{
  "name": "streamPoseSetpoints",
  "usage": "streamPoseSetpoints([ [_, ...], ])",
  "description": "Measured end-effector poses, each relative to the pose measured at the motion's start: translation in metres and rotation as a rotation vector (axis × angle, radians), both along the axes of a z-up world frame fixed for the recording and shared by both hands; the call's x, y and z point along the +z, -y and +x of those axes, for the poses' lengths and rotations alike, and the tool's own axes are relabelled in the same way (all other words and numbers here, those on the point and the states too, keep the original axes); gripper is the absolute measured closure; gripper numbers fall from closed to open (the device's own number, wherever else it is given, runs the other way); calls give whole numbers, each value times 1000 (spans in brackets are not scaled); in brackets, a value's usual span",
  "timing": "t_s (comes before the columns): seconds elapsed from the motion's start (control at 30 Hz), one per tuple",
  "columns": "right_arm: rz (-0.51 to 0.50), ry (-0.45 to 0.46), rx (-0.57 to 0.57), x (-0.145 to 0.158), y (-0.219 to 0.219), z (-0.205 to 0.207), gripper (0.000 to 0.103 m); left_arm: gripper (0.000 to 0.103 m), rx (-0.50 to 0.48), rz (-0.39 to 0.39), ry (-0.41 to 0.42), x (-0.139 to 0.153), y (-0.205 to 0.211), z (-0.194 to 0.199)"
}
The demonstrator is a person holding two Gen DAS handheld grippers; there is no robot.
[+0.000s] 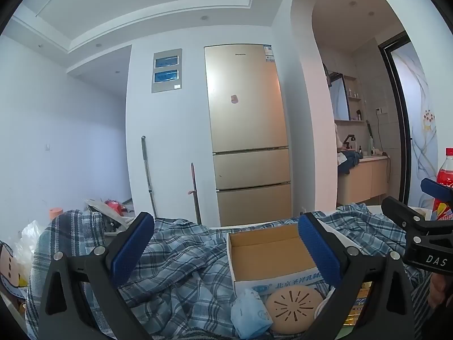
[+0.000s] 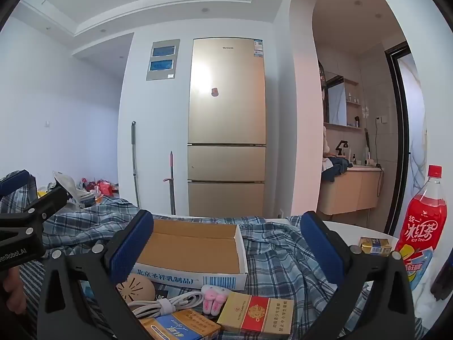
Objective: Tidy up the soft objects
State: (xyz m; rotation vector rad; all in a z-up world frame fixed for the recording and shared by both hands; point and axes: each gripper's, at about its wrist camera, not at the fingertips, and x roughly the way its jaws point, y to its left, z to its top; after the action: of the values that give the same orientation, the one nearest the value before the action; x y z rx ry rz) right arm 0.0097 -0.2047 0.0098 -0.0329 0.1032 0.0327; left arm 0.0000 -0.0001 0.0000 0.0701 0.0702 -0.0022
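A rumpled blue plaid cloth (image 1: 175, 260) covers the table and also shows in the right wrist view (image 2: 283, 252). An empty, shallow cardboard box (image 1: 269, 252) lies on it, also seen in the right wrist view (image 2: 192, 249). In front of the box lie a light blue tissue pack (image 1: 249, 311), a tan round perforated pad (image 1: 294, 308), a small pink plush toy (image 2: 215, 300) and a coiled white cable (image 2: 167, 303). My left gripper (image 1: 223, 252) is open and empty above the cloth. My right gripper (image 2: 226, 249) is open and empty above the box.
Cigarette packs (image 2: 254, 314) lie at the front and one gold pack (image 2: 375, 245) at the right. A red iced tea bottle (image 2: 421, 221) stands at the right edge. A gold fridge (image 2: 226, 130) and clutter (image 1: 110, 209) stand behind.
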Motion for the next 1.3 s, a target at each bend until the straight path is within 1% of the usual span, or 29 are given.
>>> streamPoseSetpoints([
  [0.33, 12, -10, -8, 0, 1, 2, 0, 0, 2, 1, 5, 0, -1, -1],
  [1.3, 6, -2, -9, 1, 2, -1, 0, 0, 3, -1, 6, 2, -4, 1],
])
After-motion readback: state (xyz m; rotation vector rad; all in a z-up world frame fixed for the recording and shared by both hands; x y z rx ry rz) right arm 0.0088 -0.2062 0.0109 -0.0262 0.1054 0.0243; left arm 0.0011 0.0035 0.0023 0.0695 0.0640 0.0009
